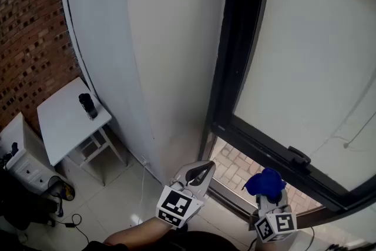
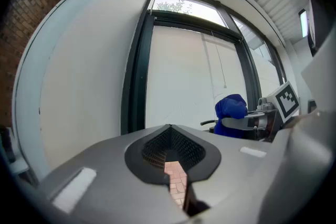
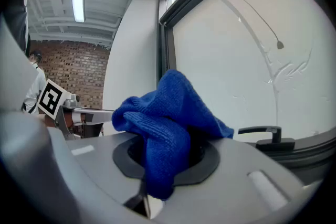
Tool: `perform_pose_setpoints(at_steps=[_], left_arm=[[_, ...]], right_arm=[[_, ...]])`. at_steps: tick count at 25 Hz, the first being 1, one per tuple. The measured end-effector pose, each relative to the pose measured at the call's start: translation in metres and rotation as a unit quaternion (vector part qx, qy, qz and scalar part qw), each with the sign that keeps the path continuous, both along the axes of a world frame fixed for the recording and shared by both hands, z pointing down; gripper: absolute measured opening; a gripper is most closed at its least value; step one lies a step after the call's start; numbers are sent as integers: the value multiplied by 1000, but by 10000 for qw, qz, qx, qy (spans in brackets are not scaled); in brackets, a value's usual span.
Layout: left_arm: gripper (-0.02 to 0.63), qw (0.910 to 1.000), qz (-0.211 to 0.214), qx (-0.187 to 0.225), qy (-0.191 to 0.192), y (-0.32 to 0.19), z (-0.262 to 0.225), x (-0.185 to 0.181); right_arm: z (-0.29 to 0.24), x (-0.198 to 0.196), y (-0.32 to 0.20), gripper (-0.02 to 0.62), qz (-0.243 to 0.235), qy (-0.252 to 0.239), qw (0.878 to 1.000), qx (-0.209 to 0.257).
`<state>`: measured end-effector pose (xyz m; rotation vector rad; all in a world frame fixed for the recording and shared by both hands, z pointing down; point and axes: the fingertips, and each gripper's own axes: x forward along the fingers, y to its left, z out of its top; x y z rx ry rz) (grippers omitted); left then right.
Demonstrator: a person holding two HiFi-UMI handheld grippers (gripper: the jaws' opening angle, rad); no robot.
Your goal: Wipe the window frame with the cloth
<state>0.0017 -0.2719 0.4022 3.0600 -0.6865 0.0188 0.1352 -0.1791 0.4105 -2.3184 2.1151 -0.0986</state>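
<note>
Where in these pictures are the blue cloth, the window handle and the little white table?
blue cloth (image 1: 265, 181), head view, middle of the bunched top.
window handle (image 1: 298, 156), head view, on its black lever.
white table (image 1: 61, 123), head view, bare tabletop.

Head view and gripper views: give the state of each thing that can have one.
Left gripper, shut, nothing in it.
Right gripper, shut on the cloth.
Cloth, bunched up, clamped.
Window handle, lying flat along the window frame.
Ceiling light, on.
</note>
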Motion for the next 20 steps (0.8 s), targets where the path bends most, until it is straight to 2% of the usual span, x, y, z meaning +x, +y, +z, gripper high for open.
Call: perform_pose_setpoints(at_steps=[6, 13, 20], left_arm=[[-8, 10000, -18, -40, -26, -16, 4, -14], [-8, 10000, 22, 1, 38, -33, -3, -15], [-8, 9992, -136, 217, 321, -53, -45, -6]], right_arm=[[5, -26, -26, 78, -201, 15, 9998, -67], [5, -45, -59, 78, -424, 54, 9991, -5], [-53, -48, -90, 78, -696, 238, 9969, 279]])
